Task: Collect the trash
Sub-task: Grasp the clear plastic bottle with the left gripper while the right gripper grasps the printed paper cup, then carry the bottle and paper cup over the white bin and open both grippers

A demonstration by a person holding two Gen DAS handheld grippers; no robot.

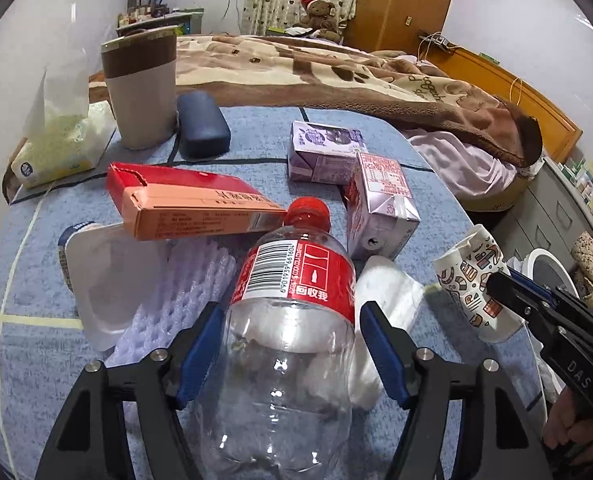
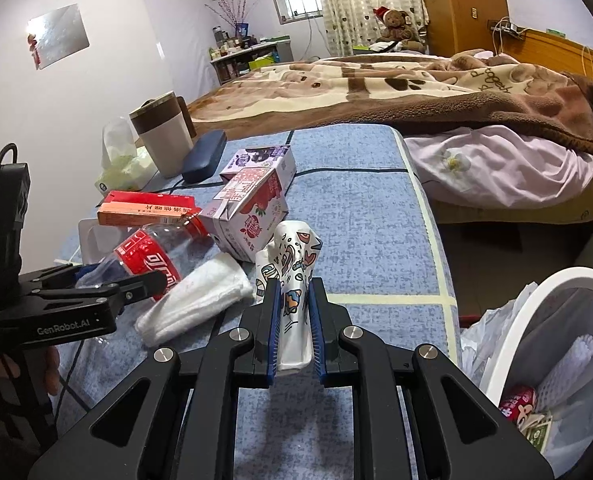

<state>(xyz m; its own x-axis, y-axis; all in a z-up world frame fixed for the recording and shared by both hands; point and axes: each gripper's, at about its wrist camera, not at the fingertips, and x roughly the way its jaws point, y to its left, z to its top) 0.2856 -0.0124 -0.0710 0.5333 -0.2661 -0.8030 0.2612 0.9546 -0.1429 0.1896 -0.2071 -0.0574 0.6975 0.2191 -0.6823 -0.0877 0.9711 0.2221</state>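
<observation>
the crushed white paper cup with colourful doodle prints [image 2: 292,280] is clamped between the blue pads of the right gripper [image 2: 294,320], held above the blue patterned table cover [image 2: 360,216] near the white-rimmed trash bin [image 2: 536,320]. to its left, the clear plastic bottle with red label and cap [image 1: 292,300] lies between the left gripper [image 1: 292,344]'s fingers; whether they grip it i cannot tell.

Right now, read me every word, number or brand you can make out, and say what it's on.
"6901939661604" and "回收我": red label of the plastic bottle.
"GenRobot.AI": left claw body.
"DAS": right claw body.
Print on the orange box, the milk cartons and the brown blanket: too blurred to read.
</observation>
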